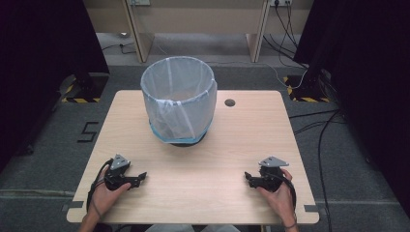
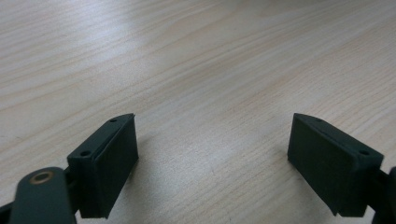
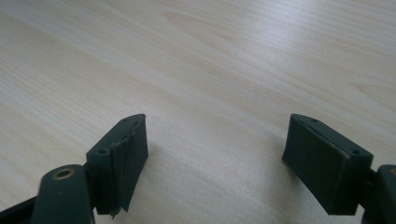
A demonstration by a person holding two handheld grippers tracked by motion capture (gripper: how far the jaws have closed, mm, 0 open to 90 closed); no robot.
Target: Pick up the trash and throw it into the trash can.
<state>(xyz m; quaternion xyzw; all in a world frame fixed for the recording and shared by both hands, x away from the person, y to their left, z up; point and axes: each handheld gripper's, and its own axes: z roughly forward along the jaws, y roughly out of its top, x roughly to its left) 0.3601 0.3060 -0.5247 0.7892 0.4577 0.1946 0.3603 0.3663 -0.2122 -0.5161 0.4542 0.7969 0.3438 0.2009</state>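
A bin (image 1: 178, 99) lined with a pale translucent bag stands upright at the far middle of the wooden table (image 1: 203, 159). My left gripper (image 1: 140, 178) rests near the front left edge in a hand, its jaws pointing toward the middle. In the left gripper view my left gripper (image 2: 212, 140) is open, with bare wood between the pads. My right gripper (image 1: 248, 177) rests near the front right edge in the other hand. In the right gripper view my right gripper (image 3: 215, 140) is open with nothing between its jaws.
A small round hole (image 1: 229, 102) lies in the table to the right of the bin. Cables (image 1: 319, 145) run over the grey floor to the right. Black stands with hazard-striped bases (image 1: 304, 92) flank the table's far corners.
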